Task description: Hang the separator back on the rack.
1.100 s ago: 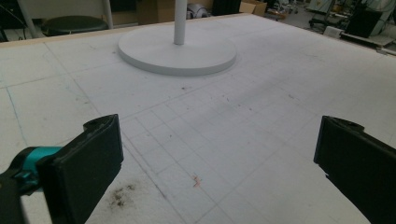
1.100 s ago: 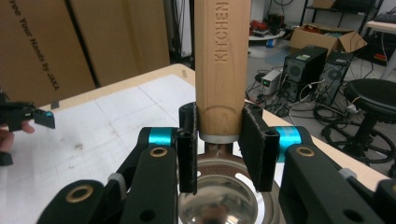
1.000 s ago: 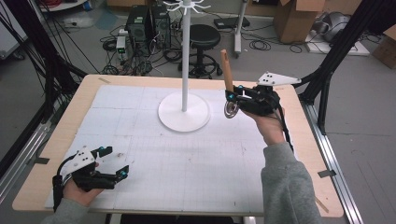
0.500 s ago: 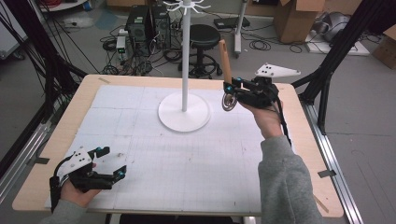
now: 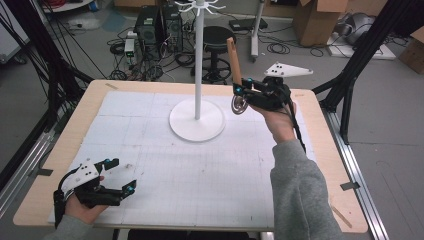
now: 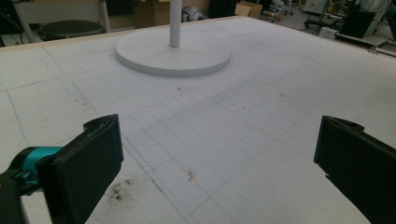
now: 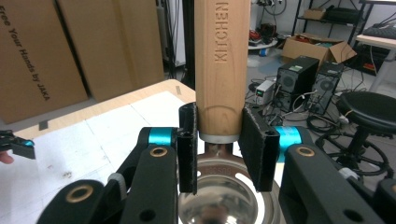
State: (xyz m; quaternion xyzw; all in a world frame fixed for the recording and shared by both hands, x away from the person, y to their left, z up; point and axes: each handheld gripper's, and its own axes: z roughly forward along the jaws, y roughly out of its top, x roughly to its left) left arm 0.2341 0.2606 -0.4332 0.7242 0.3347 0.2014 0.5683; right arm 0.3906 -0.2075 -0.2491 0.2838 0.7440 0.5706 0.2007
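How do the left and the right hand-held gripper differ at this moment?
The left hand-held gripper is open and empty; the right hand-held gripper is shut on the wooden-handled utensil. The left is low at the table's near edge; the right is raised beside the white stand. Both have black jaws.

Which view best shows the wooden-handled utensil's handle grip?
The right gripper view: the wooden handle sits clamped between the right hand-held gripper jaws. The high view shows it small, upright beside the stand.
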